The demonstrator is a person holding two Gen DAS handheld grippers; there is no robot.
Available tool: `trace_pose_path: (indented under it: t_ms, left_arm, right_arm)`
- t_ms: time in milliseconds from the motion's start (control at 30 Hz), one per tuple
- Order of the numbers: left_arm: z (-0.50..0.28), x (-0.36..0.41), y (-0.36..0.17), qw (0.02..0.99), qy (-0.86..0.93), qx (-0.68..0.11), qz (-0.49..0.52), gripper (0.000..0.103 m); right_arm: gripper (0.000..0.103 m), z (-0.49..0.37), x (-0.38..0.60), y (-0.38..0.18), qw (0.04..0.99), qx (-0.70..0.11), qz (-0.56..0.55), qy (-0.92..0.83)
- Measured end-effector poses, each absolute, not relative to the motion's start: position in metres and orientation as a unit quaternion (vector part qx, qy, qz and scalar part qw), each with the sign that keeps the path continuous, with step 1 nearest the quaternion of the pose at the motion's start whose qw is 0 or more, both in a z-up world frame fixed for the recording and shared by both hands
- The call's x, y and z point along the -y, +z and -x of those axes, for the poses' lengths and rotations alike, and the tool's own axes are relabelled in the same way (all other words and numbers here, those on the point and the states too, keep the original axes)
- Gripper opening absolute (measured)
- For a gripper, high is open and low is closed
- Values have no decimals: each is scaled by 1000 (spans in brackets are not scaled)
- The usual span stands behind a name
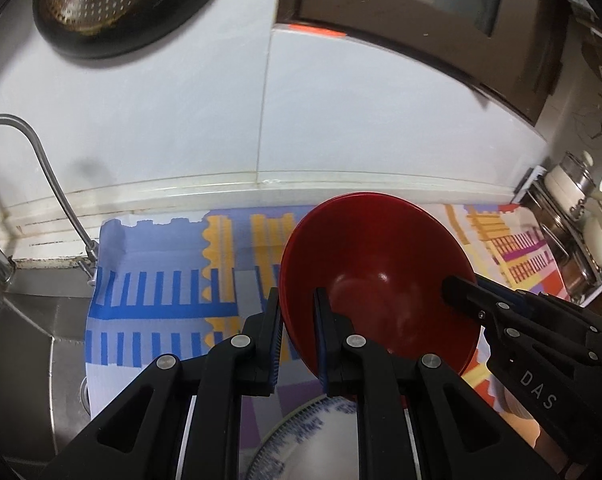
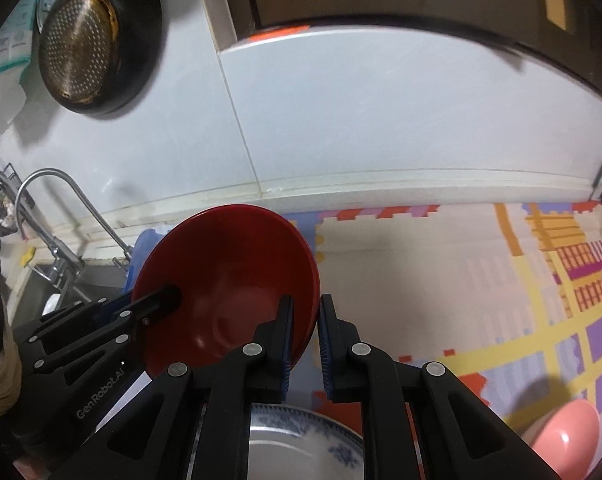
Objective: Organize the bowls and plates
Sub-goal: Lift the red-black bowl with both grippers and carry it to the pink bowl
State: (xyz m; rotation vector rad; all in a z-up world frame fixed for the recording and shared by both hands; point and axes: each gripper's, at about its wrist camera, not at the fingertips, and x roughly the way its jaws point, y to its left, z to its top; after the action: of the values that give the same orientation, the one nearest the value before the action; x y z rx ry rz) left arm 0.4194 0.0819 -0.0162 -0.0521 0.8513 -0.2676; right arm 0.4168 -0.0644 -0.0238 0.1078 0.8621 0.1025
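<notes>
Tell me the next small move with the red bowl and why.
Probably lower the red bowl onto the blue-patterned plate beneath. Both the left gripper and the right gripper pinch opposite rims, holding it tilted in the air above the mat.

Above the patterned mat [image 2: 441, 280]: one red bowl [image 2: 229, 276], possibly two nested; one blue-and-white plate [image 2: 301, 448]; one pink bowl [image 2: 565, 432].

Glossy red bowl [image 1: 377, 280]. White plate [image 2: 301, 448], blue floral rim. Pink bowl [image 2: 565, 432]. Mat [image 1: 161, 292]: blue, yellow, orange, lilac stripes. Black grippers, blue pads [image 1: 320, 344].
</notes>
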Motion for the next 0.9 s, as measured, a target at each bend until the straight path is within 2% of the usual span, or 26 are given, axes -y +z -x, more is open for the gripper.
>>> trace_pose_path:
  t_ms: [900]
  left_arm:
    - [-325, 41, 21, 902, -185, -389, -9, 17]
  right_arm:
    - [13, -302, 169, 19, 926, -371, -73, 8]
